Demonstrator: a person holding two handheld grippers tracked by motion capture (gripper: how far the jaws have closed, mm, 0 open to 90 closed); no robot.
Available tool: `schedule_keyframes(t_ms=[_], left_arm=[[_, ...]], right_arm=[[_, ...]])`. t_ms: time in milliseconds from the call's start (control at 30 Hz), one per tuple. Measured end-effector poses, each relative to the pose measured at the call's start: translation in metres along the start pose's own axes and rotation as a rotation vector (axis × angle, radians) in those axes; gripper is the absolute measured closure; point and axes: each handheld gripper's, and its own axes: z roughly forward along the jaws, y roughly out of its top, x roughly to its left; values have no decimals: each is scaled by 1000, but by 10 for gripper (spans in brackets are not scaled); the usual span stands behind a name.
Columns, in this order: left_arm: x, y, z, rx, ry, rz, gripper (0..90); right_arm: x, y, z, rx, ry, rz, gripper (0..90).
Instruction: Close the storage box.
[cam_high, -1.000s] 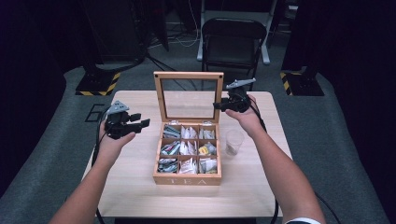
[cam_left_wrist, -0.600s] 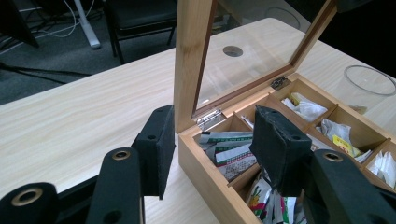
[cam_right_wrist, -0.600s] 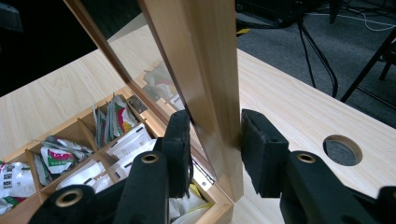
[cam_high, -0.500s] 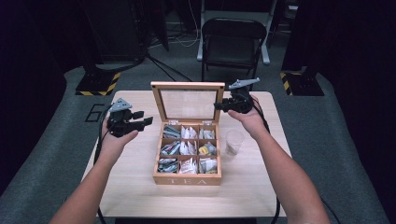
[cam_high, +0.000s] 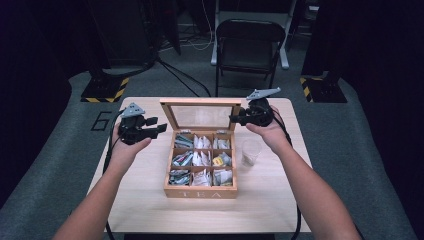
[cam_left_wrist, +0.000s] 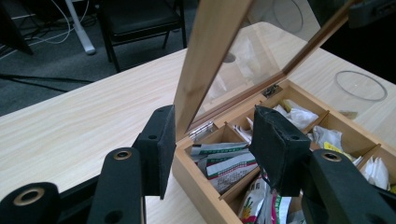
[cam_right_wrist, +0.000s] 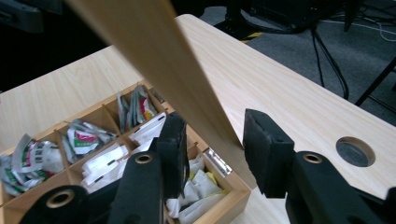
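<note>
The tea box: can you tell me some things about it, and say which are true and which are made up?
1. The tea box has its lid standing open. True.
2. The box is empty. False: tea bags fill its compartments.
3. A clear plastic cup stands on the table beside the box. True.
4. The left hand-held gripper holds a tea bag. False: nothing is between its jaws in the high view.
5. The right hand-held gripper is at the lid's edge. True.
</note>
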Motion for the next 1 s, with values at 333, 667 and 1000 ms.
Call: schedule_keyframes(t_ms=[333,667,1000], left_arm=[[-6,5,2,-23,-13,15,502],[-12,13,-2,-47,-42,39,583],[-17,9,-4,-33,-37,55,586]], right_arm=[[9,-9,-5,-15,22,-23,571],[14,-18,-6,-20,35,-21,535],[20,-22,-8,-40,26,-25,513]])
